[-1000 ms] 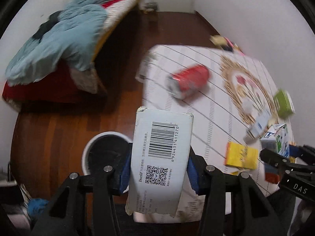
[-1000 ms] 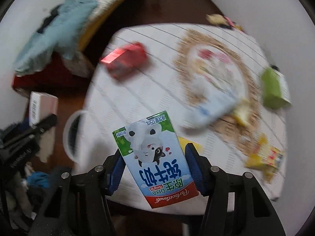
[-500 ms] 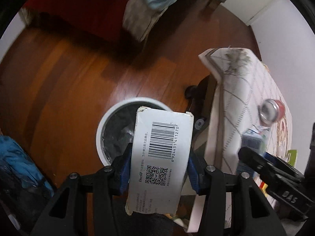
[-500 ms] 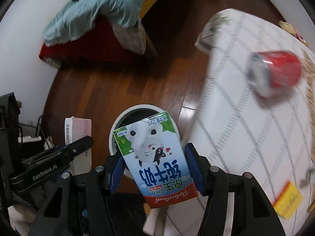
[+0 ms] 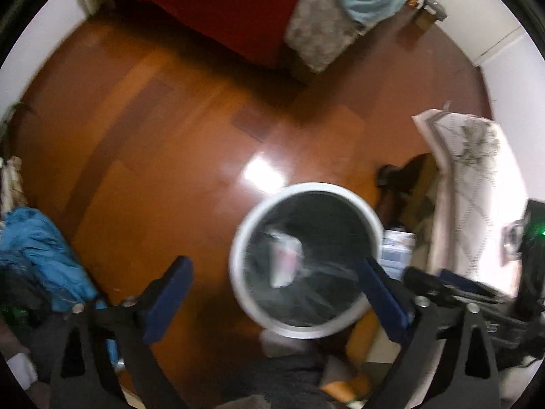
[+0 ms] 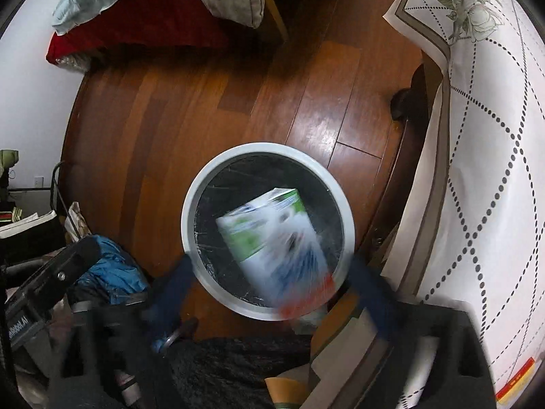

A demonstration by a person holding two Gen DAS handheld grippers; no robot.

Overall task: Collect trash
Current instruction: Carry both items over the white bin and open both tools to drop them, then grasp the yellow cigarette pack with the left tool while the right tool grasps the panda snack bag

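Both grippers, left (image 5: 272, 293) and right (image 6: 272, 293), gape empty over the white-rimmed bin (image 6: 204, 184) on bare wood floor, a blurred milk carton (image 6: 272, 235) inside its rim, tablecloth edge (image 6: 439, 156) at three o'clock.

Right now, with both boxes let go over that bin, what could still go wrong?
The milk carton is blurred, its lower end over the near rim of the bin; it might clip the rim and land on the floor. The white box already looks inside. The right hand-held gripper sits low over the rim and could nudge the bin. The left hand-held gripper hangs open above it.
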